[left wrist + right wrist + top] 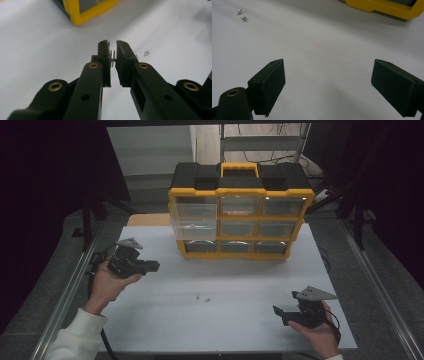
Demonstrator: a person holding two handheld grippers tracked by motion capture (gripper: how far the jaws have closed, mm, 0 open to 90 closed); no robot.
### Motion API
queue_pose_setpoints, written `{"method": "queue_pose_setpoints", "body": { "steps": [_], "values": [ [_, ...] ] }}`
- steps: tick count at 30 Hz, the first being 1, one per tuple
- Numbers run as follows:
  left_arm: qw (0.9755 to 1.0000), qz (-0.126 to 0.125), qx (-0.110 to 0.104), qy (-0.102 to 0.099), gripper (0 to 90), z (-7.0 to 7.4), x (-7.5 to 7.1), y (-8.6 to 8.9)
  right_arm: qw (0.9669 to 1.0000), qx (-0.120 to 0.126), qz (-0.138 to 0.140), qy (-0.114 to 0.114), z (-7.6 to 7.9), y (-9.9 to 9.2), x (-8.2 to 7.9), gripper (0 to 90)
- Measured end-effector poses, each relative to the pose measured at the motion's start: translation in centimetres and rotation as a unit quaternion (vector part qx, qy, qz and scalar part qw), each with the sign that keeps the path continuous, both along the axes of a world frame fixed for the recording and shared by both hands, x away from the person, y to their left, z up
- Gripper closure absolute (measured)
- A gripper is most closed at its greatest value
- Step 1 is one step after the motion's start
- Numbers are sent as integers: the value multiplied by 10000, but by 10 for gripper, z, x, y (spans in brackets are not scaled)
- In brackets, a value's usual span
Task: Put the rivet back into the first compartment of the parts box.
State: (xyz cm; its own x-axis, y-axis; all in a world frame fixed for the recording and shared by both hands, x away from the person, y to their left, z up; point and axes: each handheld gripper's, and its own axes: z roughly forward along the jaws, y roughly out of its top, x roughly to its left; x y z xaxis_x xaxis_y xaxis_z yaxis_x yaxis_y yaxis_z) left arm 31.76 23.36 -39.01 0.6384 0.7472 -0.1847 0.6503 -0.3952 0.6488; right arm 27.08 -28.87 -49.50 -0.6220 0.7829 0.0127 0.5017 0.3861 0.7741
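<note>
My left gripper (151, 266) is held above the left side of the white table (150, 330). In the left gripper view its jaws are shut on a small silver screw (112, 57), pinched upright between the pads, gripper point (112, 43). Another screw (147, 52) lies on the table beyond the jaws. Two small screws (198, 296) (207, 297) lie near the table's middle, seen far left as screws (239, 11) (243, 18). My right gripper (278, 312) rests at the front right, jaws wide open (328, 68) with nothing between them.
A yellow and black drawer organizer (240, 175) with clear drawers stands at the back of the table. Its upper left drawer (194, 222) is pulled out. Metal rails run along both sides of the table.
</note>
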Motion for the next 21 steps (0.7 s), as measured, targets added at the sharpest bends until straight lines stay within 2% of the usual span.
{"method": "queue_pose_setpoints", "body": {
  "steps": [4, 7, 12, 14, 15, 21],
  "values": [
    [10000, 2, -44, -60, 828, 17, 3, 3, 10000, -2, -5, 6, -1, 0, 0, 126],
    [9999, 7, -86, -100, 828, 22, 4, 4, 10000, 7, -7, 15, -1, -1, 1, 126],
    [9995, 30, -252, -185, 828, 41, 7, 8, 10000, -4, -15, 27, -1, 0, 1, 125],
    [9993, 78, -280, -241, 828, 52, 10, 9, 10000, -1, -33, 22, -2, 0, 1, 125],
    [9993, 78, -280, -241, 828, 52, 10, 9, 10000, -4, -34, 26, -2, 0, 1, 125],
    [9984, 77, -415, -381, 828, 76, 14, 8, 10000, -4, -34, 31, -2, 0, 2, 122]
  ]
}}
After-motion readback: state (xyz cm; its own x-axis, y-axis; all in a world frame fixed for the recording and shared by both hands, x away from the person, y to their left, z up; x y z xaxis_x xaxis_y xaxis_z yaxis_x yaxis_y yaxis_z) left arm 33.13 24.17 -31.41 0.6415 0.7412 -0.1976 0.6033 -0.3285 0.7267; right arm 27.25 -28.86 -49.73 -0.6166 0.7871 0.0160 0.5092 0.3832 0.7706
